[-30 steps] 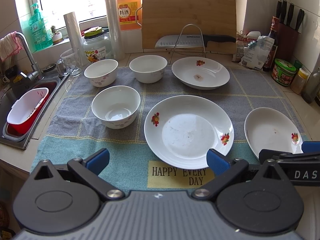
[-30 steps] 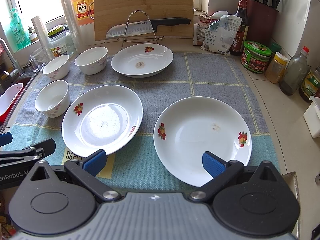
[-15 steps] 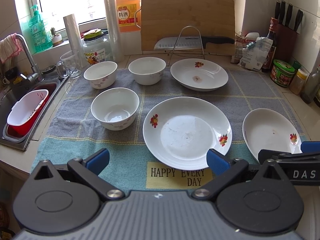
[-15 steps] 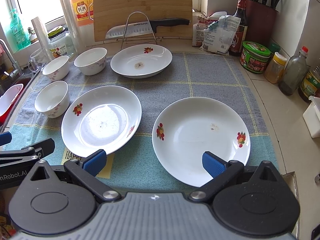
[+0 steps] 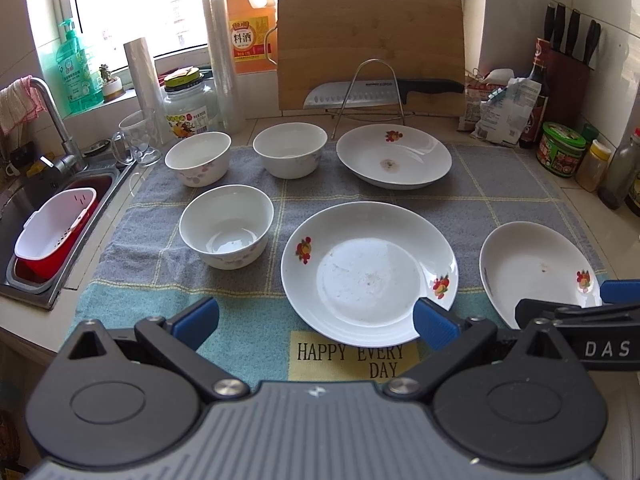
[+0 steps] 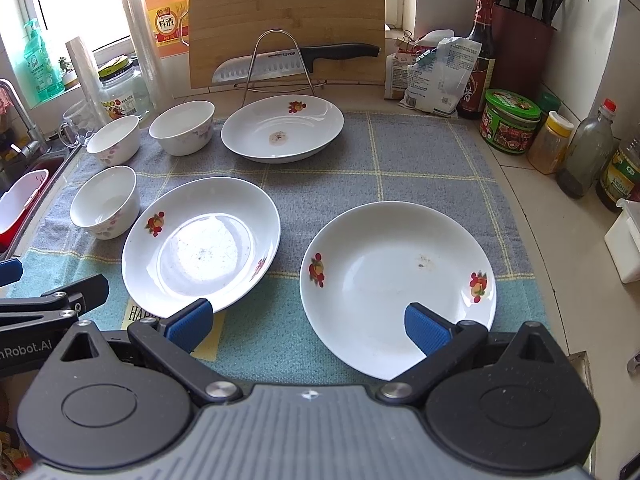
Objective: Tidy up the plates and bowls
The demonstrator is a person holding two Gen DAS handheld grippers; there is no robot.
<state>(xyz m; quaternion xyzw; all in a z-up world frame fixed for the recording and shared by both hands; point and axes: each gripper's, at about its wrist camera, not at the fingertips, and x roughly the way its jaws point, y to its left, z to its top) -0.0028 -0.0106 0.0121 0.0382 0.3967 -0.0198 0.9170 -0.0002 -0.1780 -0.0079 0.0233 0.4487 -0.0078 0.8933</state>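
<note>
Plates and bowls, all glossy white ceramic, spread over a nubby checked towel, grey at the back, teal at the front, with a yellow patch reading "HAPPY EVERY DAY". Middle plate: round, shallow, fruit decals on the rim, faint specks in the well, near the towel's front edge. Right plate: same pattern, small brownish smudge inside, beside the middle one but apart from it. Far plate: at the back of the towel, brown stain at its centre, just in front of a wire rack. Three deep round bowls with pale floral prints: near bowl left of the middle plate, apparently empty apart from a shine at the bottom; back left bowl and back centre bowl side by side behind it, insides mostly hidden.

Left gripper: black arms, blue pads spread wide, holding nothing, poised over the front rim of the middle plate. Right gripper: likewise wide apart and empty, low over the near rim of the right plate.

Behind: bamboo cutting board propped upright, a dimpled knife across the rack. Left: steel sink holding a white perforated basket nested in a red one. Right: knife block, jars and bottles on pale tiles.
</note>
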